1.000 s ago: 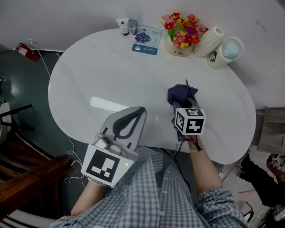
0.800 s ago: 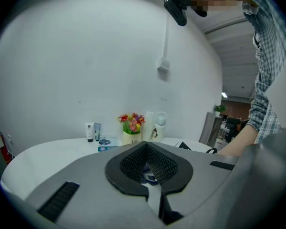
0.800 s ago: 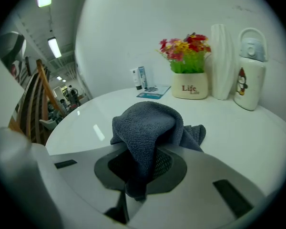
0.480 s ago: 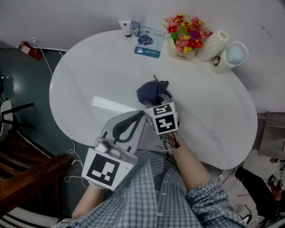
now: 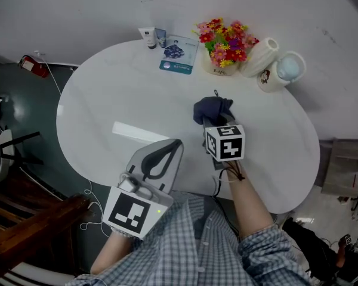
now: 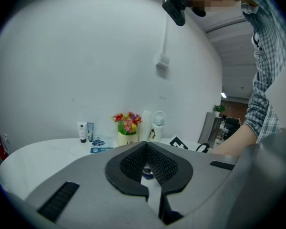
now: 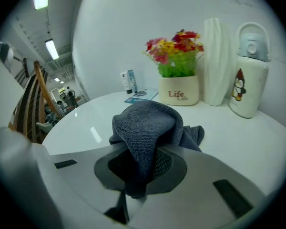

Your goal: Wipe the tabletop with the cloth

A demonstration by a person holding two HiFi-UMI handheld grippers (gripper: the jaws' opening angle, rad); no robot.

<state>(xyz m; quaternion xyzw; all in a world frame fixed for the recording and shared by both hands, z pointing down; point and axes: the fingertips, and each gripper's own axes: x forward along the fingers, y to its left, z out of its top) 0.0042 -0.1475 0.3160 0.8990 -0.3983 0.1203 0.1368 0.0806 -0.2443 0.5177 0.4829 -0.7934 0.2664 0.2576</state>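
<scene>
Head view first. Finds the right gripper (image 5: 217,126) out over the middle of the table (image 5: 101,100), clamped on a dark cloth (image 5: 212,109) bunched at its far end and pressed to the white top. Looks gripped by one fold so the loose bulk can serve as the wiping pad. Puts the left gripper (image 5: 162,155) at the near edge, well apart from the cloth, probably parked clear of the wiping path. Shows a glossy white oval, with clutter along the far edge: two small tubes (image 5: 152,36), a blue packet (image 5: 178,53), a flower pot (image 5: 222,46), a vase (image 5: 260,53) and a flask (image 5: 283,69), presumably set back to free the middle. Dark floor (image 5: 24,112) at left, white wall (image 5: 256,5) beyond.

Over to the left gripper view. Shows the jaws closed tip to tip, gripping nothing, with only a sliver of table behind the tips. Catches the flower pot far off against the plain wall.

Now the right gripper view. Confirms the jaws shut tight on the cloth (image 7: 148,120), one fold trapped between the pads, the rest spilling forward onto the table. Places flower pot, vase and flask far right, near but clear of the cloth. Calls for care there on any far stroke. Glimpses a lit room with a wooden chair (image 7: 40,92) at left.
</scene>
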